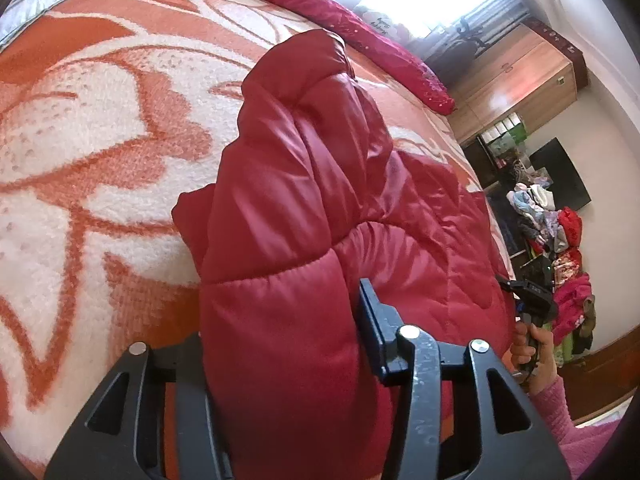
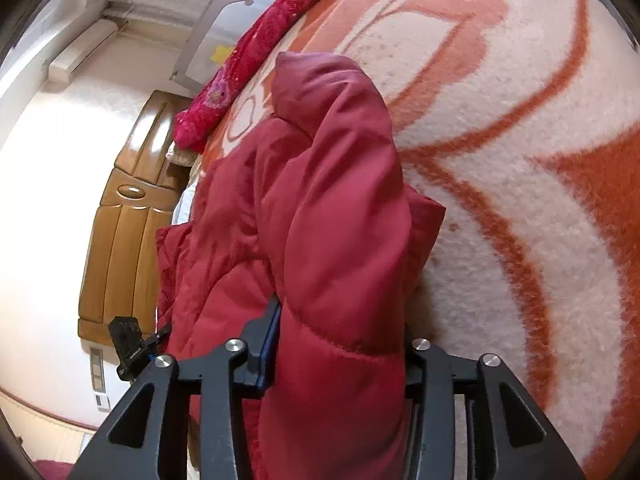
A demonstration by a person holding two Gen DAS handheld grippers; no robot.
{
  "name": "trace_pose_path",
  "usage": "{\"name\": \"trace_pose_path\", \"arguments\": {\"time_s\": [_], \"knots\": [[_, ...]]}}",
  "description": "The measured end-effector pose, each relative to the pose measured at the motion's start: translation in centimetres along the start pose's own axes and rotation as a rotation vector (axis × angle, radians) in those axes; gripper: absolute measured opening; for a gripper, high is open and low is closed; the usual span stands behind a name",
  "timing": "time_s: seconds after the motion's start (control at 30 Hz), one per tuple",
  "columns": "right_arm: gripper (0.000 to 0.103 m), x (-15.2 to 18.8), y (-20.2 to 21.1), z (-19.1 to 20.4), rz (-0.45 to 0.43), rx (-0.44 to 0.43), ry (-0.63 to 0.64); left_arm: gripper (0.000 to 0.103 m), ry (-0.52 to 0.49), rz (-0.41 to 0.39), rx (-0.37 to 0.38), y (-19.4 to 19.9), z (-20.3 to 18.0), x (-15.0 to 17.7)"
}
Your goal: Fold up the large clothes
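A red quilted puffer jacket (image 1: 304, 184) lies bunched on an orange and white patterned blanket (image 1: 100, 128). My left gripper (image 1: 280, 320) is shut on a thick fold of the jacket; only its right blue finger (image 1: 374, 332) shows. In the right wrist view the same jacket (image 2: 320, 200) stands up between the jaws, and my right gripper (image 2: 340, 352) is shut on its padded fold, with the left blue finger (image 2: 270, 344) visible. The right gripper also shows at the jacket's far side in the left wrist view (image 1: 532, 300), and the left gripper shows in the right wrist view (image 2: 132, 344).
A dark red sequined cloth (image 1: 360, 32) lies along the far edge of the bed. A wooden cabinet (image 1: 516, 80) and a pile of clothes (image 1: 560, 240) stand beyond the bed. A wooden door (image 2: 124, 220) shows in the right wrist view.
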State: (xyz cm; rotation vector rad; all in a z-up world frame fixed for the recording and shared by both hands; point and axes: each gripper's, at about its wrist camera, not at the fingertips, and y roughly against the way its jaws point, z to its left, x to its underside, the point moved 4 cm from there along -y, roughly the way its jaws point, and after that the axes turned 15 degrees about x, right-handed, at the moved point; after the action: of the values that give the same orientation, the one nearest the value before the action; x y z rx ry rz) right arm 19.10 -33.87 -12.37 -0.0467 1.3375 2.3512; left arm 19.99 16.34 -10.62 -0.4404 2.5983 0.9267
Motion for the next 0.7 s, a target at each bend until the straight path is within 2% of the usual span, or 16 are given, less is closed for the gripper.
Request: {"name": "trace_pose_path", "arguments": {"time_s": [0.23, 0.27, 0.4, 0.57, 0.7], "knots": [[0.062, 0.3, -0.8, -1.1, -0.009, 0.019, -0.039, 0.060, 0.001, -0.014, -0.046, -0.8, 0.2, 1.0], [0.065, 0.3, -0.8, -1.0, -0.013, 0.027, -0.038, 0.064, 0.003, -0.018, -0.058, -0.8, 0.2, 1.1], [0.069, 0.3, -0.3, -0.6, -0.041, 0.093, -0.016, 0.081, -0.033, -0.043, -0.180, -0.6, -0.5, 1.2], [0.073, 0.4, 0.3, 0.6, -0.079, 0.165, 0.016, 0.081, -0.090, -0.081, -0.295, 0.5, -1.9, 1.3], [0.074, 0.5, 0.8, 1.3, -0.104, 0.208, 0.026, 0.081, -0.094, -0.094, -0.329, 1.2, -2.4, 1.6]]}}
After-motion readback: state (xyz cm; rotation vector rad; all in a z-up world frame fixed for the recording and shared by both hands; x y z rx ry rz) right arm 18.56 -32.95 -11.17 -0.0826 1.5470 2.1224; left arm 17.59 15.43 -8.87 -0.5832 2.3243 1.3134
